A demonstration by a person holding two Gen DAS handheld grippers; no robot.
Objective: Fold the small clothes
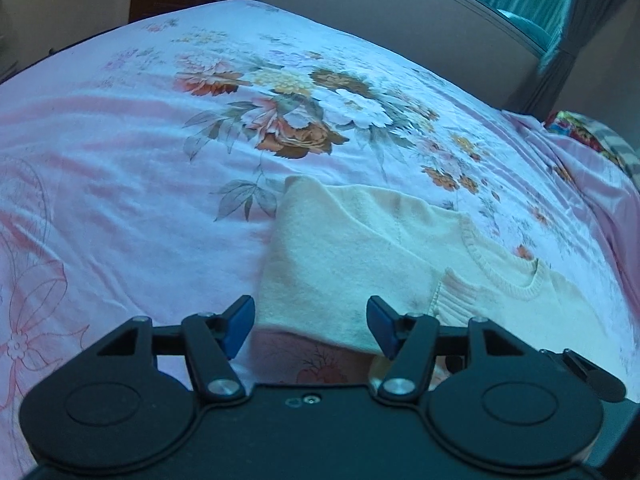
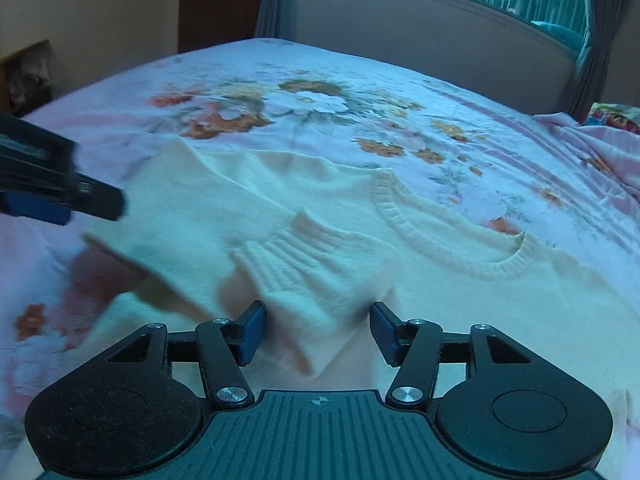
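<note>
Both jaws stand spread, gripping nothing: my left gripper point(image 1: 311, 326) over the cream sweater's point(image 2: 320, 216) folded edge, my right gripper point(image 2: 318, 330) over its ribbed cuff point(image 2: 296, 248). It lies mid-bed point(image 1: 120, 140), toward the near edge. I'd pinch both layers squarely before folding.

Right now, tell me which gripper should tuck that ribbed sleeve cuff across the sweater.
Right. The right gripper is open with the ribbed sleeve cuff just ahead of its fingers. The left gripper, also open, sits over the cream sweater's outer folded edge, farther from the cuff.
</note>
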